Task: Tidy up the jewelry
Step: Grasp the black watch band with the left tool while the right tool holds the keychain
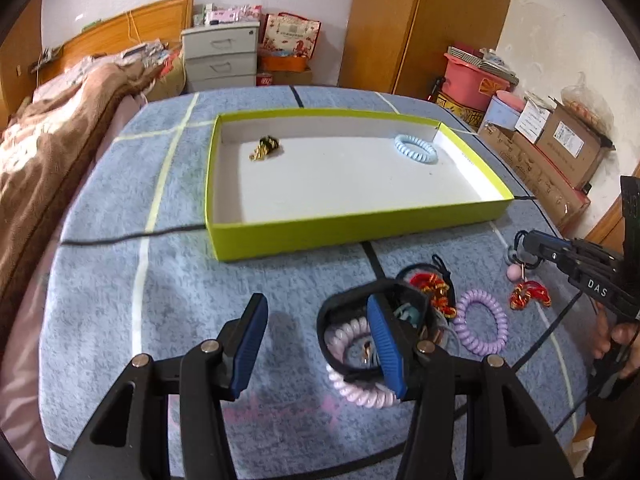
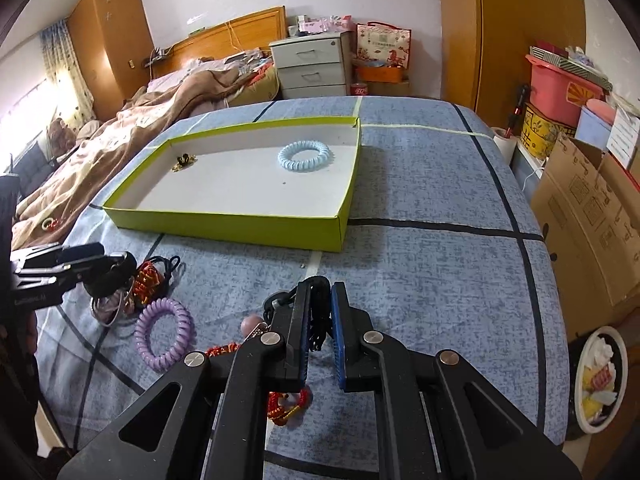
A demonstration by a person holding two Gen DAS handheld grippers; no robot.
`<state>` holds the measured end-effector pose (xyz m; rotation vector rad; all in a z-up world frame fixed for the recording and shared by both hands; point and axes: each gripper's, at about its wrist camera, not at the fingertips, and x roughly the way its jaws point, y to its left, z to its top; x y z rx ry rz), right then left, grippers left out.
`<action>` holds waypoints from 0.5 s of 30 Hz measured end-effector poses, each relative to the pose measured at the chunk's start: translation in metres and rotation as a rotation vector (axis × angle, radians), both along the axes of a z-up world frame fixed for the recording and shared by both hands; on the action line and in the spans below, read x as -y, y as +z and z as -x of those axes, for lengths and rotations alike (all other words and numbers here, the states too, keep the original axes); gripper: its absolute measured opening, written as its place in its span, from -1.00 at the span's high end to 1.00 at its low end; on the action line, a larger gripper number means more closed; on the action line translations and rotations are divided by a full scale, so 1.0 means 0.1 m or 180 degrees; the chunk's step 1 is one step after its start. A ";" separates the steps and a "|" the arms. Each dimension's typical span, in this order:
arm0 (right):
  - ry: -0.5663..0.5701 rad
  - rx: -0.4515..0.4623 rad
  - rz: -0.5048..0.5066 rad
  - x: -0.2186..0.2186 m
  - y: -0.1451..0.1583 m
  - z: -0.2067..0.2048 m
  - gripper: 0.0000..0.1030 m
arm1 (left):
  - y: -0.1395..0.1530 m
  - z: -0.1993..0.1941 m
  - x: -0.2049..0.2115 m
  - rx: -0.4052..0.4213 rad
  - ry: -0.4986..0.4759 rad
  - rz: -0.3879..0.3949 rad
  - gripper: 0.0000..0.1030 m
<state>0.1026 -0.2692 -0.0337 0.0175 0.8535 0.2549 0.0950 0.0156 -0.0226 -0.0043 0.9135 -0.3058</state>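
Note:
A yellow-green tray (image 1: 352, 228) (image 2: 224, 224) lies on the blue bedcover. It holds a light-blue coil band (image 1: 416, 149) (image 2: 304, 155) and a gold-and-black piece (image 1: 265, 148) (image 2: 183, 161). My left gripper (image 1: 316, 304) (image 2: 116, 268) is open over a heap of jewelry; its right finger (image 1: 386, 344) stands inside a black band (image 1: 332, 312), above a pink coil band (image 1: 362, 394). My right gripper (image 2: 320, 284) (image 1: 526, 240) is shut on a black cord loop (image 2: 318, 320) with a pink bead (image 1: 512, 274). A purple coil band (image 1: 460, 320) (image 2: 168, 305) and red-gold knots (image 1: 530, 294) (image 2: 286, 408) lie loose.
A brown blanket (image 1: 48, 152) covers the bed on the left. Cardboard boxes (image 1: 560, 148) line the right edge. A black cable (image 1: 132, 236) crosses the cover up to the tray. A person's hand (image 1: 616, 340) holds the right gripper's handle. White drawers (image 1: 220, 56) stand at the back.

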 end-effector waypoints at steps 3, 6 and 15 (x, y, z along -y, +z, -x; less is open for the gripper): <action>-0.0002 -0.0023 0.0006 0.01 -0.02 0.00 0.80 | -0.01 -0.07 0.06 -0.0010 -0.0090 -0.0085 -0.05; -0.0015 -0.0027 -0.0009 0.03 -0.02 0.00 0.80 | 0.00 -0.07 0.16 0.0016 -0.0197 -0.0216 -0.05; 0.0000 -0.0048 -0.0029 0.03 -0.04 0.00 0.80 | -0.05 -0.20 0.29 -0.0104 -0.0345 -0.0280 -0.05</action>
